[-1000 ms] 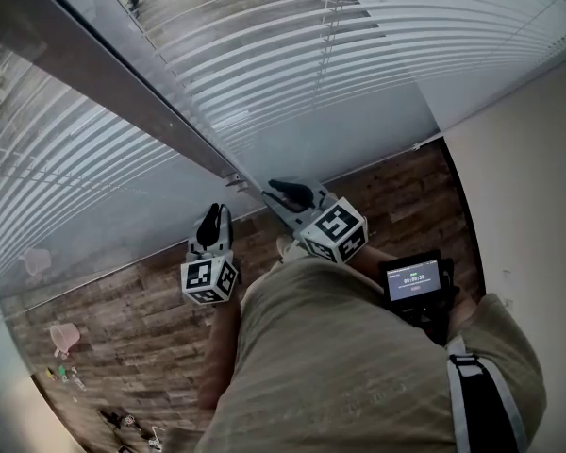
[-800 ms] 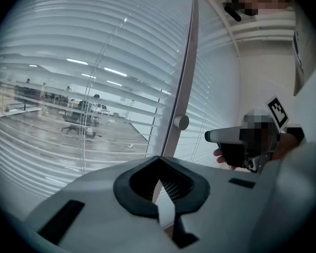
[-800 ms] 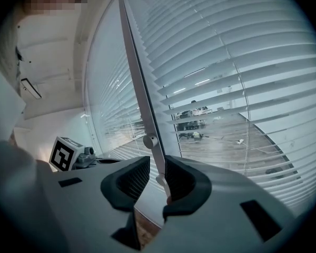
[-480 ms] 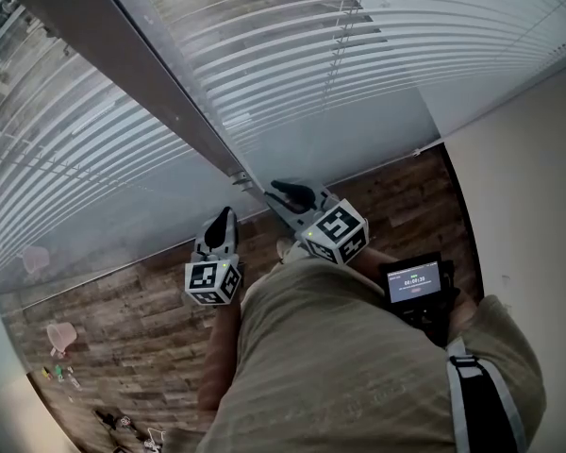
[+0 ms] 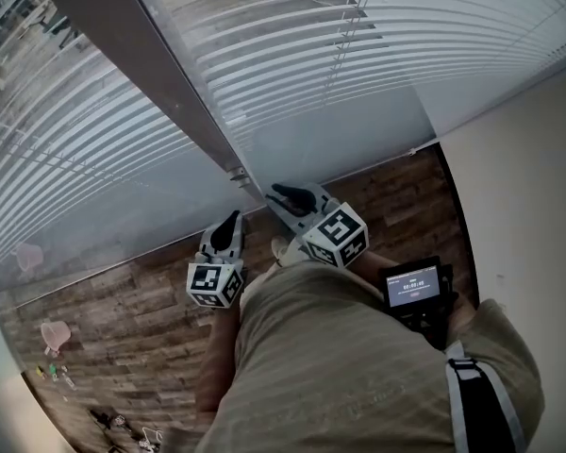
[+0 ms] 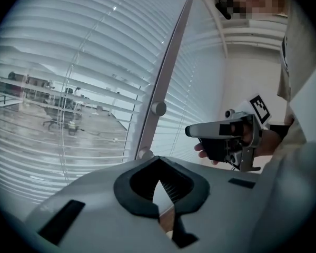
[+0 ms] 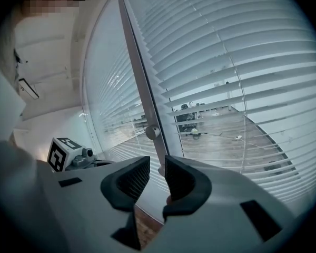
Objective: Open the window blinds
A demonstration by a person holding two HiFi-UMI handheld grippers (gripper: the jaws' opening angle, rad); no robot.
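Observation:
White slatted blinds (image 5: 358, 45) hang behind glass on both sides of a grey upright post (image 5: 184, 102). The slats are tilted partly apart, and a room with chairs shows through them. In the left gripper view the post (image 6: 166, 78) carries two round knobs (image 6: 158, 108). My left gripper (image 5: 232, 217) points at the glass just left of the post's foot; its jaws (image 6: 159, 181) are shut with nothing between them. My right gripper (image 5: 278, 190) is close to the post's foot. Its jaws (image 7: 157, 175) stand a narrow gap apart and hold nothing, with the post and a knob (image 7: 152, 132) straight ahead.
A plain wall (image 5: 528, 177) closes the right side. A wood-plank floor (image 5: 123, 310) lies below, with small pink objects (image 5: 54, 333) at the far left. A small screen device (image 5: 413, 284) hangs at the person's waist.
My left gripper has edged right, closer to the post's foot. The right gripper has stayed put.

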